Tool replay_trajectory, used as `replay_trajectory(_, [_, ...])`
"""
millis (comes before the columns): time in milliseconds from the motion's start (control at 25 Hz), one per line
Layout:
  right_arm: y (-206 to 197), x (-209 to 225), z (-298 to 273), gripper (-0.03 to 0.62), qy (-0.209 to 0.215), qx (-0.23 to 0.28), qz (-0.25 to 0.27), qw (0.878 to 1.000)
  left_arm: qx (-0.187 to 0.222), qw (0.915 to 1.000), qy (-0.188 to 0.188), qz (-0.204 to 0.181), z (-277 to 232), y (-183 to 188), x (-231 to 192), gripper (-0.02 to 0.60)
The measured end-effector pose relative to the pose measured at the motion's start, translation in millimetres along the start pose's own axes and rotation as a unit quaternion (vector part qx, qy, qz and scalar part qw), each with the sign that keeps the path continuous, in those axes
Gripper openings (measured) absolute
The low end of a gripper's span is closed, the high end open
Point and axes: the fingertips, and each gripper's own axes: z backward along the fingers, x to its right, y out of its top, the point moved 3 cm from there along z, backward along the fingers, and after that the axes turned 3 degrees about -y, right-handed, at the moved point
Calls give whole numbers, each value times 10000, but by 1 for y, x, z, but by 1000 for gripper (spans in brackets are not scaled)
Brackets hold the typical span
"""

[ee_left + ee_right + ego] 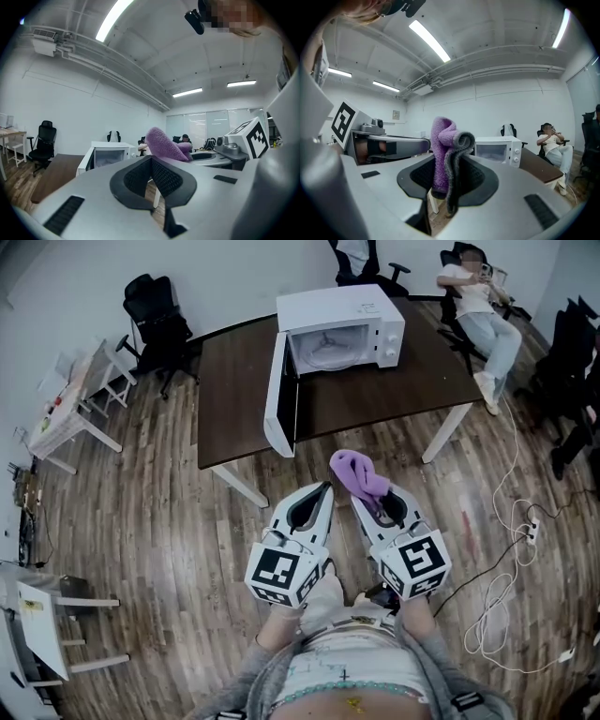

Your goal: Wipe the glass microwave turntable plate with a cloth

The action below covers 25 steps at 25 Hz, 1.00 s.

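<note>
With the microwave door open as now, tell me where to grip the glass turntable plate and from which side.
Probably grip the round glass turntable plate by its front rim, coming in through the open front of the white microwave: it lies flat inside, walled elsewhere. Use the empty left gripper; the right gripper holds the purple cloth.

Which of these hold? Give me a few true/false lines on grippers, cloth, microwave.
1. The right gripper is shut on the purple cloth. True.
2. The left gripper grips the cloth too. False: its jaws are shut with nothing between them.
3. The microwave stands on the dark table. True.
4. Its door is closed. False: it stands open.
</note>
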Motion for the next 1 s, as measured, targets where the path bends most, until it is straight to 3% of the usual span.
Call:
replay_trajectory(680, [3, -2, -103, 123, -392, -77, 61, 9992, -169, 9982, -565, 109, -34, -10, -101, 10])
replay_trajectory(1000, [7, -5, -130, 123, -361, -230, 156, 9990, -144, 9985, -466, 241, -35, -9, -129, 10])
